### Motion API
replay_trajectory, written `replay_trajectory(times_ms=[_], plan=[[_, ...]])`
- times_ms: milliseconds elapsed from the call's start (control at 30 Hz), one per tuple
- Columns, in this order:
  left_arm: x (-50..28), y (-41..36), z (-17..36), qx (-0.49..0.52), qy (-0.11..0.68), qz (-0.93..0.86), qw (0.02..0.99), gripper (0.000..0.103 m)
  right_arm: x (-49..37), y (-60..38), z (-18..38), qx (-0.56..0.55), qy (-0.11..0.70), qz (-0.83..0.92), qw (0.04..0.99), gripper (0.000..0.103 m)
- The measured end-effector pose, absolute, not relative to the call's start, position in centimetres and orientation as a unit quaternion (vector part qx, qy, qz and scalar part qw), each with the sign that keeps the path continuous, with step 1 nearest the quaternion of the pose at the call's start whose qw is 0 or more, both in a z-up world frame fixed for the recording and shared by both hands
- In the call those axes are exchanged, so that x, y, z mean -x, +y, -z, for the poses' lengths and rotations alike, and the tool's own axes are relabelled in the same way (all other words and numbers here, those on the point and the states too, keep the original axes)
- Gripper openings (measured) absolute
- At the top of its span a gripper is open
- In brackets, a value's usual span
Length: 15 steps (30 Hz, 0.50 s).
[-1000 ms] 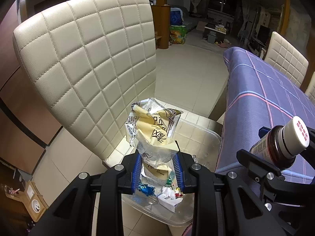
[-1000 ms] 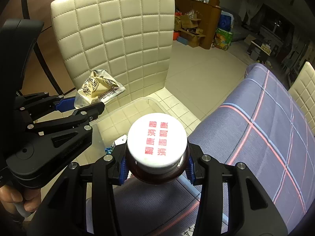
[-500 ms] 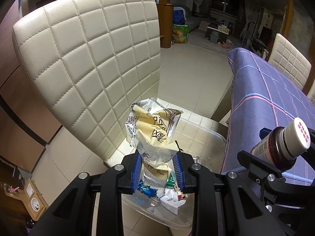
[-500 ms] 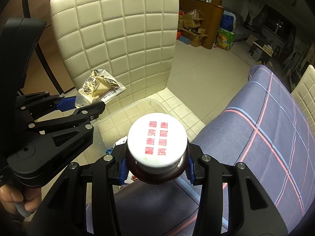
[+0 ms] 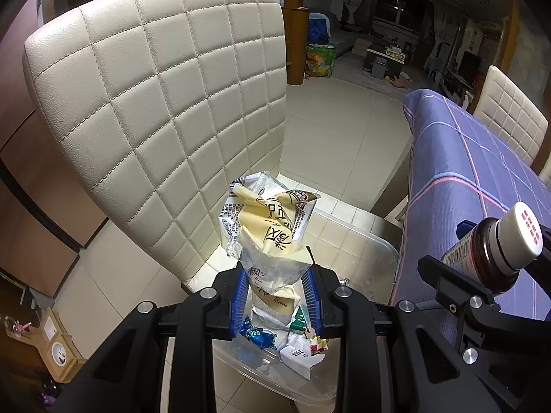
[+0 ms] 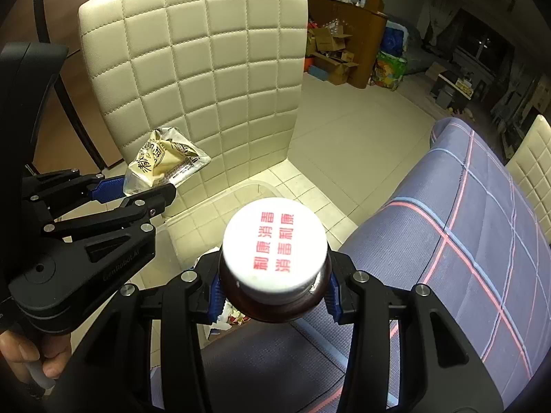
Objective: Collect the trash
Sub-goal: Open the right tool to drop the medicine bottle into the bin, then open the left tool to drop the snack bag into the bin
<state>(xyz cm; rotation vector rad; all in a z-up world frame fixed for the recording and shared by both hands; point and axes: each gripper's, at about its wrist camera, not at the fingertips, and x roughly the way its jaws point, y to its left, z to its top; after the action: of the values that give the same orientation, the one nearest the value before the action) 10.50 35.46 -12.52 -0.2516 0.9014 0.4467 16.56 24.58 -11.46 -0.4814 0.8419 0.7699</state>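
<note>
A crumpled yellow and clear plastic wrapper (image 5: pixel 265 230) sticks up out of my left gripper (image 5: pixel 277 296), which is shut on its lower part. The wrapper hangs over a clear plastic bin (image 5: pixel 361 241) on the floor. The bin holds a blue foil scrap (image 5: pixel 258 332) and a small white carton (image 5: pixel 299 358). My right gripper (image 6: pixel 273 292) is shut on a brown bottle (image 6: pixel 275 254) with a white cap printed in red. It holds the bottle over the table's edge, beside the bin (image 6: pixel 248 189). In the right wrist view, the left gripper (image 6: pixel 144 186) and its wrapper (image 6: pixel 165 161) show at the left.
A cream quilted chair (image 5: pixel 155 120) stands right behind the bin. A table under a purple checked cloth (image 5: pixel 465 172) borders the bin on the right. A hand (image 6: pixel 20 354) holds the left gripper's handle. Beyond is tiled floor, with boxes and furniture far back.
Both grippers keep their hold. The right wrist view has drifted a little, so the table edge sits slightly further right; the wrapper and bottle look unmoved in the jaws.
</note>
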Motion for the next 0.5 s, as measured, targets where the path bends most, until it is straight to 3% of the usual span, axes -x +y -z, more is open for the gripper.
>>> replay_trajectory(times_ms=[67, 100, 500], plan=[[-10.52, 35.46, 12.52, 0.12, 0.431, -0.213, 0.869, 0.029, -16.52, 24.5, 11.3, 0.225, 0.387, -0.356, 0.82, 0.067], [-10.5, 35.43, 12.52, 0.119, 0.431, -0.213, 0.868, 0.029, -16.46, 24.38, 11.13, 0.224, 0.38, -0.351, 0.826, 0.068], [-10.77, 35.27, 12.52, 0.117, 0.434, -0.211, 0.868, 0.029, -16.98, 23.99, 11.25, 0.22, 0.383, -0.345, 0.828, 0.068]])
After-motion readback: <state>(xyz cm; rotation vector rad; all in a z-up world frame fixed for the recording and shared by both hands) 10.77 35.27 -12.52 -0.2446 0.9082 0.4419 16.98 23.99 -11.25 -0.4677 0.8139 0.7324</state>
